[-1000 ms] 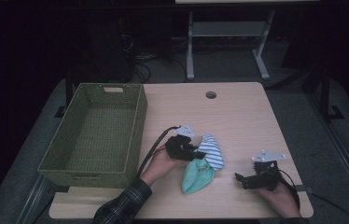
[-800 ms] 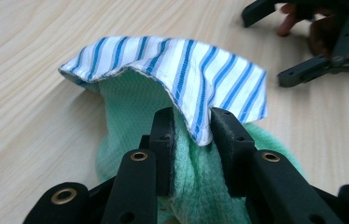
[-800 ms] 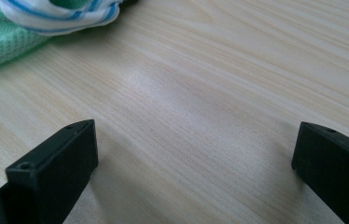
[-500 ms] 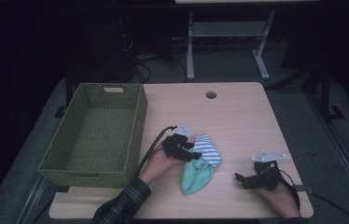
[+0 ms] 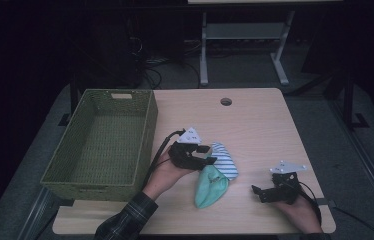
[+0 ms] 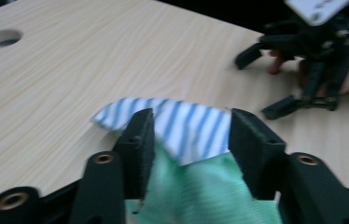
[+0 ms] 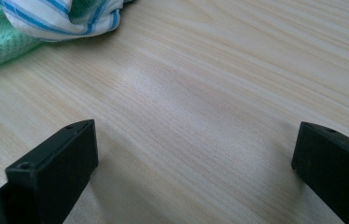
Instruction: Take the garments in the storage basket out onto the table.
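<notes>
Striped cloth point(image 6: 189, 128) on green cloth point(image 6: 200, 196) – left tool point(image 6: 189, 140) just closing, straddling both – right tool point(image 7: 193, 158) agape

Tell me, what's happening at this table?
A person works two hand-held grippers over a wooden table. The left gripper has its jaws around a bundle of cloth, a blue-striped cloth over a green cloth; the jaws have just been closing. The right gripper rests open on the table, holding nothing. A green woven basket stands to the left.
</notes>
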